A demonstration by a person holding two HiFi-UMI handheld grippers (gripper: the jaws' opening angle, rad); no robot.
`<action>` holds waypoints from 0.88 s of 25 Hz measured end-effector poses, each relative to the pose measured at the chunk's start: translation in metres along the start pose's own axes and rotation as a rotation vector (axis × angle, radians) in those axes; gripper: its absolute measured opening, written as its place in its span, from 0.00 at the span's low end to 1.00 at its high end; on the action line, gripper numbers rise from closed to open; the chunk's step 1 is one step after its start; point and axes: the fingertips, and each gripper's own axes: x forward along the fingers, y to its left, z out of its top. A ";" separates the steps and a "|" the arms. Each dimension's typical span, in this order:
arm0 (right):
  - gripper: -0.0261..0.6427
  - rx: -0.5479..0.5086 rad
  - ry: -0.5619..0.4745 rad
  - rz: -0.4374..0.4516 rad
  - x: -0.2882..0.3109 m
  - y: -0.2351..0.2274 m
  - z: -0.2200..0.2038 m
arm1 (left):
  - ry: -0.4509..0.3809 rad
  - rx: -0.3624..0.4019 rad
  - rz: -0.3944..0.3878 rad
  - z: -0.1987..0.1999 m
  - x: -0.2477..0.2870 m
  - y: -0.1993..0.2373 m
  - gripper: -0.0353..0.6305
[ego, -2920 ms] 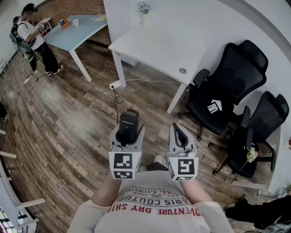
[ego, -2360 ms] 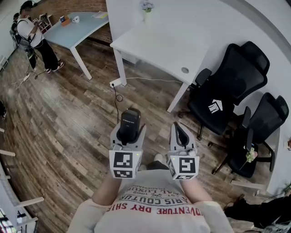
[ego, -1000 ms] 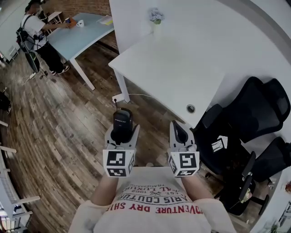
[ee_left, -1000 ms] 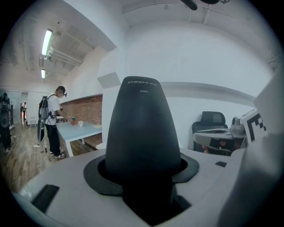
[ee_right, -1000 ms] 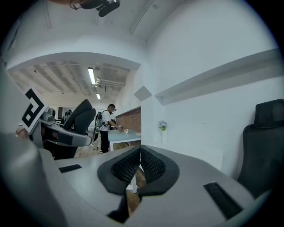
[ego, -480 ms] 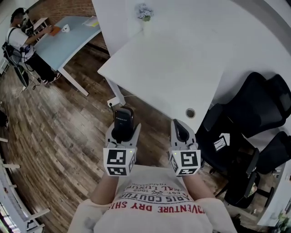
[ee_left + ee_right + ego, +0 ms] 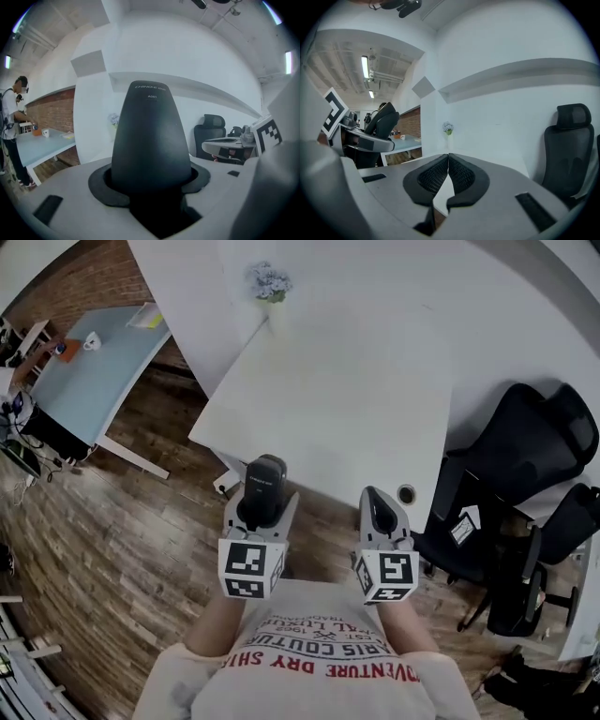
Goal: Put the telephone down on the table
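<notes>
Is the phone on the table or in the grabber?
In the left gripper: its jaws clamp the telephone, which is not lying on the white table.

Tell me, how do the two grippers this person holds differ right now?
The left gripper clamps a black telephone, jaws spread around it; the right gripper holds nothing, jaws pressed together. The telephone juts past the left gripper's tips; nothing juts from the right gripper. Both carry marker cubes and point toward the white table.

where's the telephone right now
In the head view the black telephone is gripped in the left claw, on the person's left, at the white table's near edge, beside the shut, empty right claw.
</notes>
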 end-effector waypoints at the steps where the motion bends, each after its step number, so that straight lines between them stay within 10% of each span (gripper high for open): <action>1: 0.08 0.004 0.000 -0.018 0.011 0.004 0.002 | 0.001 0.005 -0.012 0.003 0.005 0.013 0.48; 10: 0.08 0.024 0.017 -0.134 0.089 0.031 0.012 | 0.020 0.029 -0.127 0.017 0.049 0.095 0.48; 22: 0.08 0.049 0.047 -0.183 0.156 -0.026 0.011 | 0.118 0.018 -0.193 0.018 0.148 0.095 0.48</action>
